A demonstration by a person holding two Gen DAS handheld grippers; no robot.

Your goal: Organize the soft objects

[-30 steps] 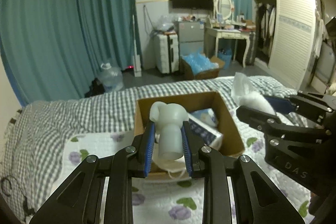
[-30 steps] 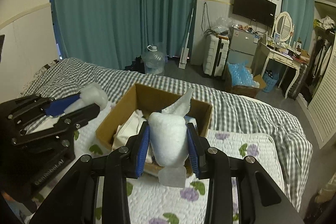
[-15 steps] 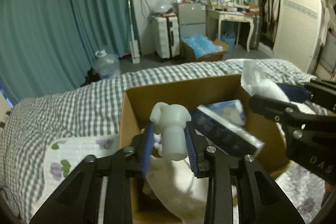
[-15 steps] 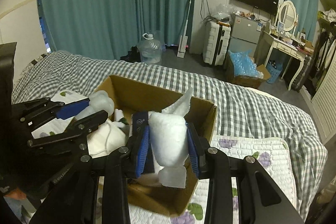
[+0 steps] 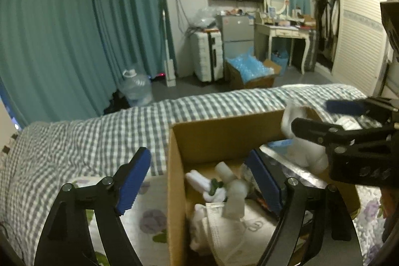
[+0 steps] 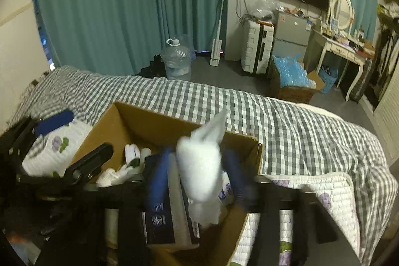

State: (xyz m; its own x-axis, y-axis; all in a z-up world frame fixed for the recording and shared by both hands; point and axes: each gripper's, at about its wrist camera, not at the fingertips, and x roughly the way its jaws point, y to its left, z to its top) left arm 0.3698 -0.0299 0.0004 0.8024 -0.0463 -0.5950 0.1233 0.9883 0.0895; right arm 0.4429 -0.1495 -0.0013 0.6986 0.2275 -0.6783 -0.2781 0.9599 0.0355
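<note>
Left gripper (image 5: 199, 178) jaws wide above boxed toy (image 5: 234, 198), right gripper (image 6: 197, 178) seemingly parted around plush (image 6: 199, 166).

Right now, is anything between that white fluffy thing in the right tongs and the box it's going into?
Nothing visible. The fluffy toy hangs over the open cardboard box, with a dark packet and other soft things beneath it.

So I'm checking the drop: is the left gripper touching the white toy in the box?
Apart. The left wrist view shows the left gripper wide open, its blue pads well clear of the white toy lying inside the cardboard box.
</note>
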